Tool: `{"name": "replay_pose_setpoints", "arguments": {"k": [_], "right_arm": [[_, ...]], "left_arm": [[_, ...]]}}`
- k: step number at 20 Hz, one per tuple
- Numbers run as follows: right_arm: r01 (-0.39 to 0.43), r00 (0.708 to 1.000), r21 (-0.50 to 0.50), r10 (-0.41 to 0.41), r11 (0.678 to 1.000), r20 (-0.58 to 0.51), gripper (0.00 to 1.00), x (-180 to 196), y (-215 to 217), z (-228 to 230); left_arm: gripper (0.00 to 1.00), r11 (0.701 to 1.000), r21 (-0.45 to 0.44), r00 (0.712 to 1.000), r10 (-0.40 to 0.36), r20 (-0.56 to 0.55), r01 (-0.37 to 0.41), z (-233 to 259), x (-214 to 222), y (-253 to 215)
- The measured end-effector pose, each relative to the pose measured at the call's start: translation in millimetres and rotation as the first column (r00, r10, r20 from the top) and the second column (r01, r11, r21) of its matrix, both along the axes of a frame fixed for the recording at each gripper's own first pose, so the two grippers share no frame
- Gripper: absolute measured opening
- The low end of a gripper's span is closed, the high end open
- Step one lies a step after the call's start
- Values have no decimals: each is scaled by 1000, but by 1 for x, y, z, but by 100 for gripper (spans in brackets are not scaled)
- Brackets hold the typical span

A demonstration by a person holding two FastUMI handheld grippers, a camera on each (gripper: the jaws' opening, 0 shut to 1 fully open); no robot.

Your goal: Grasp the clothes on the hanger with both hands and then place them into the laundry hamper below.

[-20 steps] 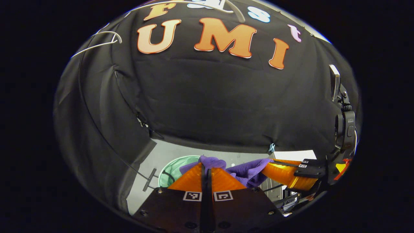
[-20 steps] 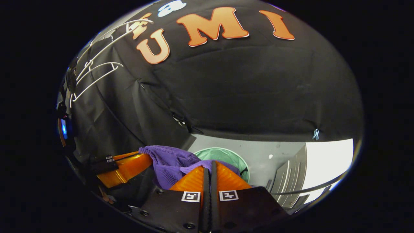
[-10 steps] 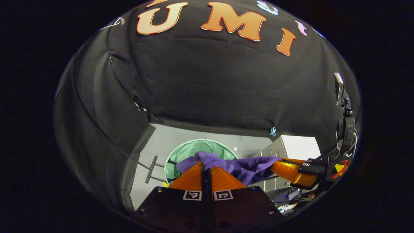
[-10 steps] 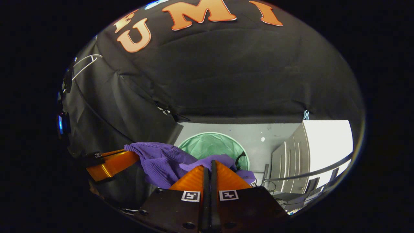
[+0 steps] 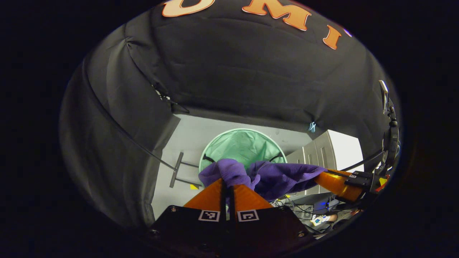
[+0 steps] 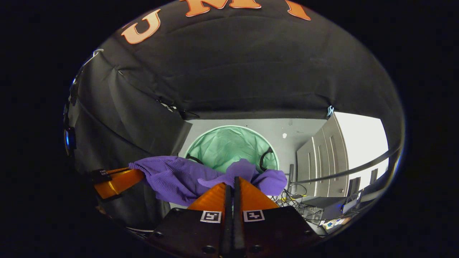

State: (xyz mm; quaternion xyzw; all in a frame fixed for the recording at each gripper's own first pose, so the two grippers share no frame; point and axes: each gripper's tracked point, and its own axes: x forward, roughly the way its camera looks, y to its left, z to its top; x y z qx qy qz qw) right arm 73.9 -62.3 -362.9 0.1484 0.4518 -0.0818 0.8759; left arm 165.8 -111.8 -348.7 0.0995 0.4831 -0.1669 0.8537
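1. Left tool (image 5: 226, 183): fingers pressed together, pinching one end of the purple garment (image 5: 272, 177)
2. Right tool (image 6: 233, 181): fingers likewise closed on the other end of the garment (image 6: 172, 177)
3. Garment hangs slack between the two tools, in the air above the green laundry hamper (image 5: 242, 147)
4. Hamper (image 6: 229, 145) stands on the grey floor (image 5: 186, 136), close to the black cloth wall; its mouth is open
5. White cabinet (image 6: 322, 154) beside the hamper

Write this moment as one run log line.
phase: carry | left tool: shut on purple garment | right tool: shut on it | green hamper: below
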Motion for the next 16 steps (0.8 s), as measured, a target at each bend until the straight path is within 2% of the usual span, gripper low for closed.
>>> {"name": "replay_pose_setpoints", "arguments": {"k": [6, 7, 8, 9, 10, 13, 15, 16], "right_arm": [[22, 995, 24, -20, 999, -94, 9, 17, 3, -42], [22, 995, 44, -17, 999, -101, 12, 19, 7, -48], [25, 995, 53, -20, 998, -96, 23, 21, 8, -47], [27, 996, 49, -23, 998, -82, 12, 23, 7, -43], [18, 998, 55, -14, 998, -66, 12, 25, 9, -37], [0, 999, 29, 1, 1000, -48, 84, 15, 7, -15], [14, 1000, 5, -14, 1000, -15, 75, 7, -3, 0], [22, 1000, -9, -22, 1000, 8, 87, 9, -5, 13]], "left_arm": [[10, 1000, 23, 996, -18, -86, 20, -31, 8, -1], [10, 999, 23, 996, -21, -82, 23, -31, 11, -3], [13, 999, 19, 997, -24, -73, 25, -27, 13, -5], [30, 1000, 3, 997, -31, -69, 31, -24, 13, -10], [41, 999, -12, 997, -39, -67, 38, -20, 11, -13], [75, 998, -22, 997, -52, -61, 51, -6, 2, -11], [80, 998, -37, 998, -55, -29, 54, 12, -3, -16], [90, 998, -47, 999, -51, -6, 51, 25, -4, -17]]}}
